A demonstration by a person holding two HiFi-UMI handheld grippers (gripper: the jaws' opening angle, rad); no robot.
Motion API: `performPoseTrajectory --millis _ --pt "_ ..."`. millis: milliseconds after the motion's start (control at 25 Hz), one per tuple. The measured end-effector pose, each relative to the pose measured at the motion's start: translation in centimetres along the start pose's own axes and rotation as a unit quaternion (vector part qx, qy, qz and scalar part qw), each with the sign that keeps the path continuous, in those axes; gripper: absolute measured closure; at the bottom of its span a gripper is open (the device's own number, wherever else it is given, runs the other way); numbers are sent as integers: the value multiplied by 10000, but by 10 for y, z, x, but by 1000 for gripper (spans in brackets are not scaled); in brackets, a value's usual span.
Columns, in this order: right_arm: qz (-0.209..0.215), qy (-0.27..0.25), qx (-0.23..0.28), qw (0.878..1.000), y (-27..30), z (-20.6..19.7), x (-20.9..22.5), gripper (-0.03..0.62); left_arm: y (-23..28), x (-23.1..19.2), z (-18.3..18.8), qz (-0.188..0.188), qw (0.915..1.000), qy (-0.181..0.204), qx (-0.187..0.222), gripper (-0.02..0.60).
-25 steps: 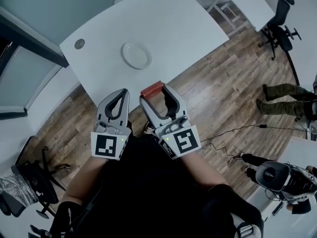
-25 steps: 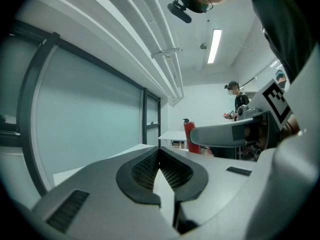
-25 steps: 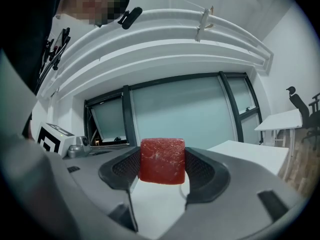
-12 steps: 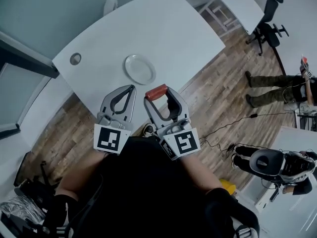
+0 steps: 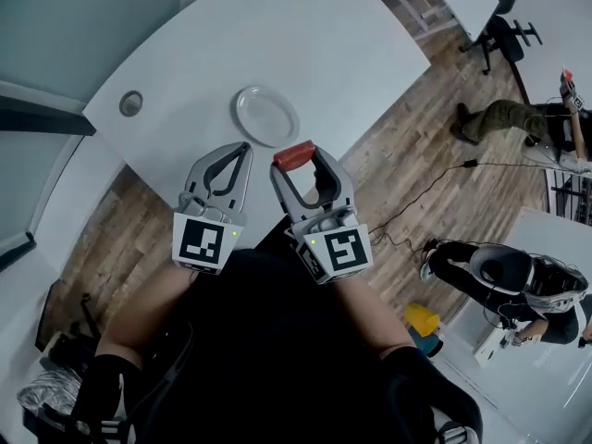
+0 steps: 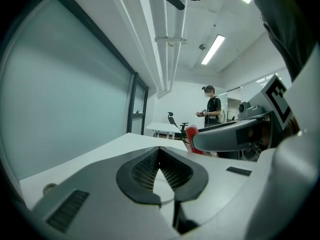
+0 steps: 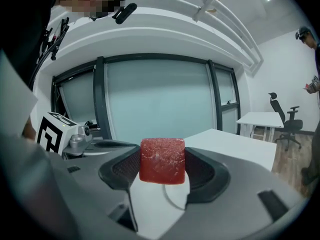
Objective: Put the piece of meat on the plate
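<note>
A red block of meat [image 5: 293, 155] sits clamped between the jaws of my right gripper [image 5: 296, 158], held in the air just short of the white table's near edge. In the right gripper view the meat [image 7: 161, 160] fills the gap between the black pads. The round white plate [image 5: 265, 116] lies on the table a little beyond and left of the meat. My left gripper [image 5: 241, 150] hangs beside the right one, its jaws shut with nothing between them [image 6: 159, 168]. The meat [image 6: 192, 139] also shows at the right in the left gripper view.
The white table [image 5: 351, 54] spreads ahead, with a round cable port [image 5: 130, 103] at its left. Wooden floor lies below, with a cable [image 5: 435, 178] across it. Other people stand at the right [image 5: 504, 118]. An office chair [image 5: 509, 35] is at the far right.
Both grippers have come nearer the table edge and the plate. The right gripper still holds the meat; the left stays shut.
</note>
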State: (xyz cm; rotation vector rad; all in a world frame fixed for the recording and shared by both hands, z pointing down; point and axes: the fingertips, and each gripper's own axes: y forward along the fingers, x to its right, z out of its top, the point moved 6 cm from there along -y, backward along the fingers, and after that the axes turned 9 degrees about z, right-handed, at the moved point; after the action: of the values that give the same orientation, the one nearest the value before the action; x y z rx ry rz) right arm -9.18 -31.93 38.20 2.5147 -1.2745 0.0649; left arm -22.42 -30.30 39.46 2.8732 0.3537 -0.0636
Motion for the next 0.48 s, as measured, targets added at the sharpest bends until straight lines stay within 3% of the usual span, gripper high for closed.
performPoseTrajectory --millis 480 --pt "376 214 -655 9969 42 -42 42 318 53 -2 -42 219 9968 142 -751 589"
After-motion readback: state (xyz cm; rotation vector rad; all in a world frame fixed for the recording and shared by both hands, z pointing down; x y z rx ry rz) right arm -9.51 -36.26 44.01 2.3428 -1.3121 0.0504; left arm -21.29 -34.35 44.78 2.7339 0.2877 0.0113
